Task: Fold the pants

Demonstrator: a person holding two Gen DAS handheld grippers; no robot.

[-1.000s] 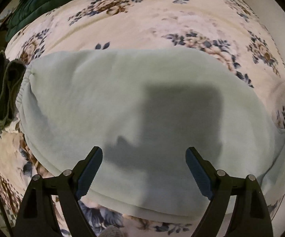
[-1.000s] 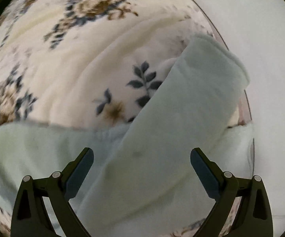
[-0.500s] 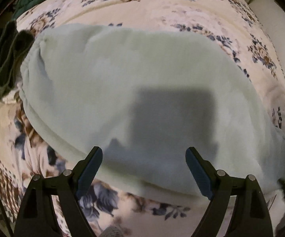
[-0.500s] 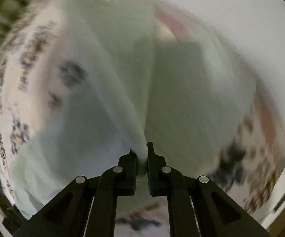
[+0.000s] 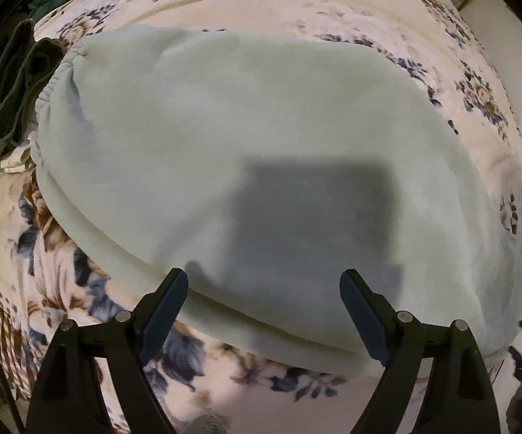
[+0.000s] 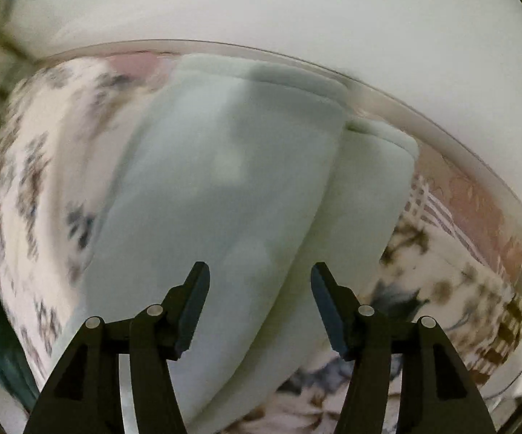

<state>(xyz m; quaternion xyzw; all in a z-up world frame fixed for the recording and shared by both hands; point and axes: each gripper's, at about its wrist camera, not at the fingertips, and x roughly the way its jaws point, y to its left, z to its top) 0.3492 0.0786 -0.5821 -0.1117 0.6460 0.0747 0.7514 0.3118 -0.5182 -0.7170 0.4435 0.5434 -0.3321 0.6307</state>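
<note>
A home bedroom, by the look of it. A bed with a cream floral blanket (image 5: 387, 11) fills both views, set against a plain white wall (image 6: 261, 3). Pale green pants (image 5: 225, 137) lie spread on it, with dark green clothes (image 5: 11, 97) folded beside; the right view is blurred.

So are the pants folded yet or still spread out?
Folded once: in the right wrist view one leg of the pale green pants lies over the other, cuffs staggered.
</note>
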